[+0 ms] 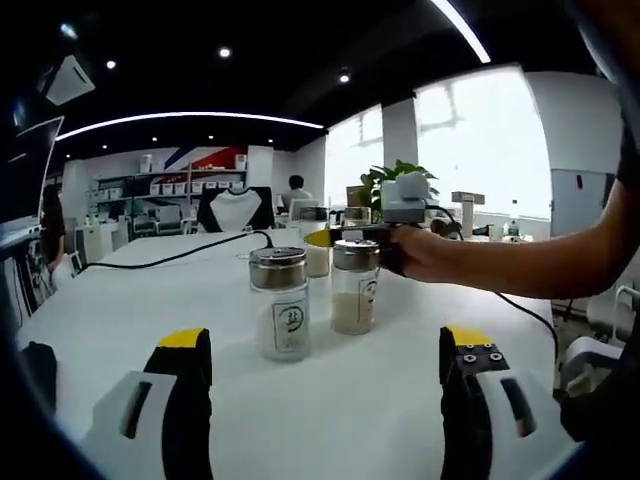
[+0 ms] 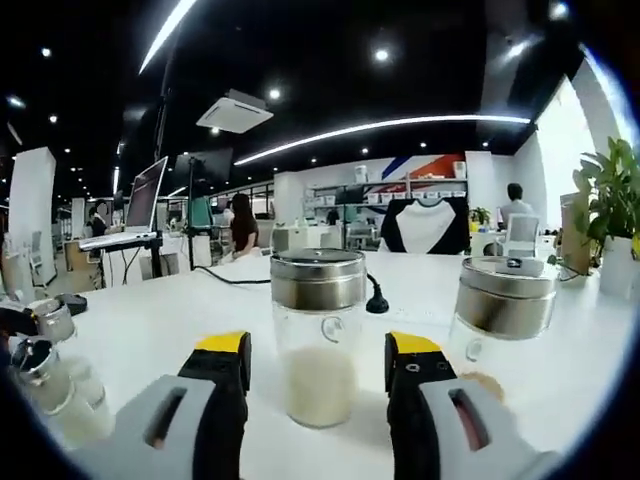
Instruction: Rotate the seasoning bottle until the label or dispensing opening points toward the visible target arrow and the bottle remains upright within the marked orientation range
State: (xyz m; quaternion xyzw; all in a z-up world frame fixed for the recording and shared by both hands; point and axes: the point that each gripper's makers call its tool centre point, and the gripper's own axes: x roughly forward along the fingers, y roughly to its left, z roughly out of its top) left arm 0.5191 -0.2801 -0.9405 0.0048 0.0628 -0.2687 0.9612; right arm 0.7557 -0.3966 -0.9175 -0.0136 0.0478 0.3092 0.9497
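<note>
A labelled glass seasoning bottle [image 1: 279,302] with a steel lid stands upright on the white table [image 1: 150,300]. A second bottle [image 1: 355,285] stands to its right. My left gripper [image 1: 325,340] is open, its yellow-tipped jaws wide apart and short of both bottles. My right gripper [image 1: 345,237], held by a hand, reaches in from the right at lid height behind them. In the right gripper view, my right gripper [image 2: 318,345] is open, with an upright bottle of white powder [image 2: 318,340] between its jaws and a small gap on each side.
Another steel-lidded bottle [image 2: 505,300] stands just right of the right jaw. A black cable [image 1: 170,258] runs across the far table. Blurred small objects [image 2: 40,370] sit at the left edge. A potted plant [image 1: 400,180], shelves and seated people are in the background.
</note>
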